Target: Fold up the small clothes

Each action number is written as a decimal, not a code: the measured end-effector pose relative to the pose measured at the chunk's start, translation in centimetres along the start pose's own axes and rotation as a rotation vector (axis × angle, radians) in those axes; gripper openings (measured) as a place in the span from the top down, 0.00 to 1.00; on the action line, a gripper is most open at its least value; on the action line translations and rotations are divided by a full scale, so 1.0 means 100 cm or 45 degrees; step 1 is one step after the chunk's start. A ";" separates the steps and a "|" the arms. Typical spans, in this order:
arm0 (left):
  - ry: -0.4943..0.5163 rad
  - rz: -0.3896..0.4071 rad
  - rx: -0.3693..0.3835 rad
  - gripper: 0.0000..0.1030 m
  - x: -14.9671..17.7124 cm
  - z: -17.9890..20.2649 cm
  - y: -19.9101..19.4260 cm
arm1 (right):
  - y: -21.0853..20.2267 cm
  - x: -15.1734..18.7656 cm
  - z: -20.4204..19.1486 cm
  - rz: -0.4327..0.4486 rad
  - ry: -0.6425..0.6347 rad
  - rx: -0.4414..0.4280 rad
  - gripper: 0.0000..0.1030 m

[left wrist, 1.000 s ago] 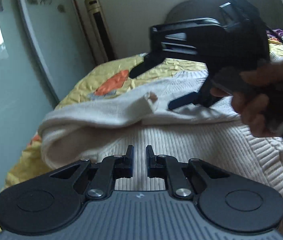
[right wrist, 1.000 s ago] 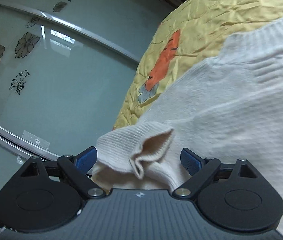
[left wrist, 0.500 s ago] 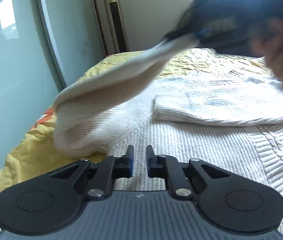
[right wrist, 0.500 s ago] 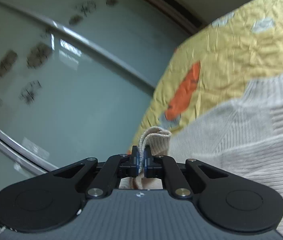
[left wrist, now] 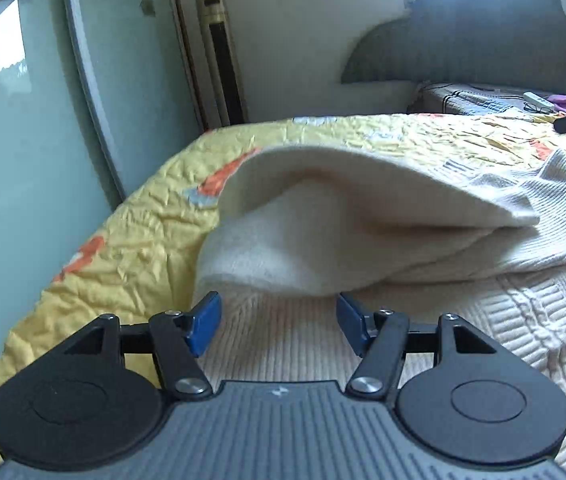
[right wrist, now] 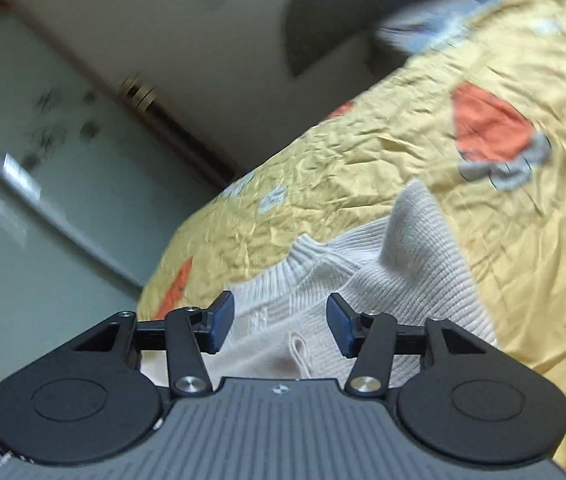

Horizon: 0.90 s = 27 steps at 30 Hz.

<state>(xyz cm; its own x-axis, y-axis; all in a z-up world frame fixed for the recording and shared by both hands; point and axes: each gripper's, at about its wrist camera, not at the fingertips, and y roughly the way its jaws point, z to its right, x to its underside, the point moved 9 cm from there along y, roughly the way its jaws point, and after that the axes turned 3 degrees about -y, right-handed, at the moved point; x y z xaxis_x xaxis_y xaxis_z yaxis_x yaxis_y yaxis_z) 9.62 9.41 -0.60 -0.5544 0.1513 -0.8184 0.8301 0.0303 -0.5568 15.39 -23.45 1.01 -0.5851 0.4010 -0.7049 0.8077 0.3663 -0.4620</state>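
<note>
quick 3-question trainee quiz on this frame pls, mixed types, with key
1. True or false: the left gripper is clamped on the cream sweater.
2. The yellow quilt under the sweater carries patches of which colour? A) orange B) green C) purple
3. Fill in: the sweater's sleeve lies folded ____ its body.

Key: 1 false, the fingers stand apart and are opening, with knit below them but nothing pinched. 2 A. 3 over.
</note>
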 end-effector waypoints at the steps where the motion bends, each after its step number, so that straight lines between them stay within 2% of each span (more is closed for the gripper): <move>1: 0.016 0.011 -0.011 0.39 -0.002 0.002 -0.001 | 0.008 0.005 -0.009 -0.020 -0.123 0.017 0.38; 4: 0.068 0.028 -0.059 0.38 -0.004 0.006 0.000 | 0.022 0.024 -0.039 -0.055 -0.567 0.060 0.32; 7: 0.077 0.030 -0.072 0.32 -0.004 0.007 -0.004 | 0.035 0.053 -0.075 -0.065 -0.994 0.072 0.32; 8: 0.078 0.032 -0.070 0.29 -0.004 0.007 -0.005 | 0.042 0.062 -0.086 -0.066 -1.096 0.054 0.32; 10: 0.089 0.040 -0.080 0.29 -0.004 0.007 -0.006 | 0.057 0.074 -0.099 -0.084 -1.198 0.017 0.32; 12: 0.097 0.040 -0.091 0.29 -0.005 0.006 -0.006 | 0.074 0.079 -0.108 -0.135 -1.223 -0.032 0.38; 13: 0.095 0.041 -0.095 0.29 -0.005 0.005 -0.006 | 0.082 0.079 -0.109 -0.159 -1.214 -0.025 0.53; 14: 0.092 0.044 -0.098 0.29 -0.006 0.004 -0.007 | 0.086 0.078 -0.110 -0.176 -1.190 0.006 0.86; 15: 0.090 0.050 -0.100 0.29 -0.006 0.003 -0.009 | 0.087 0.071 -0.109 -0.160 -1.146 0.007 0.93; 18: 0.089 0.079 -0.122 0.28 -0.006 -0.003 -0.013 | 0.062 0.040 -0.113 -0.033 -0.994 -0.027 0.94; 20: 0.093 0.083 -0.147 0.24 -0.005 -0.009 -0.011 | 0.037 0.017 -0.113 0.033 -0.913 -0.048 0.94; 22: 0.076 0.067 -0.158 0.24 -0.004 -0.014 -0.007 | 0.009 -0.005 -0.112 0.064 -0.875 -0.050 0.94; 23: 0.057 0.057 -0.154 0.24 -0.004 -0.016 -0.005 | -0.002 -0.016 -0.109 0.057 -0.860 -0.047 0.94; 25: 0.009 0.027 -0.125 0.24 -0.002 -0.018 0.000 | -0.012 -0.032 -0.094 0.024 -0.846 0.033 0.94; 26: -0.022 -0.002 -0.105 0.24 0.000 -0.019 0.004 | -0.010 -0.036 -0.083 -0.020 -0.856 0.092 0.92; 27: -0.051 -0.034 -0.084 0.24 0.002 -0.018 0.007 | -0.004 -0.038 -0.068 -0.071 -0.884 0.180 0.85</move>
<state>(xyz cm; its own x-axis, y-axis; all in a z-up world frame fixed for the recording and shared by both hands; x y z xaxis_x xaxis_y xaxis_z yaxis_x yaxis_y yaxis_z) 10.23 11.27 -0.91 -0.5773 0.1103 -0.8090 0.8163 0.0991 -0.5690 16.75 -19.40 7.52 -0.4822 -0.2604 -0.8365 0.8071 0.2394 -0.5398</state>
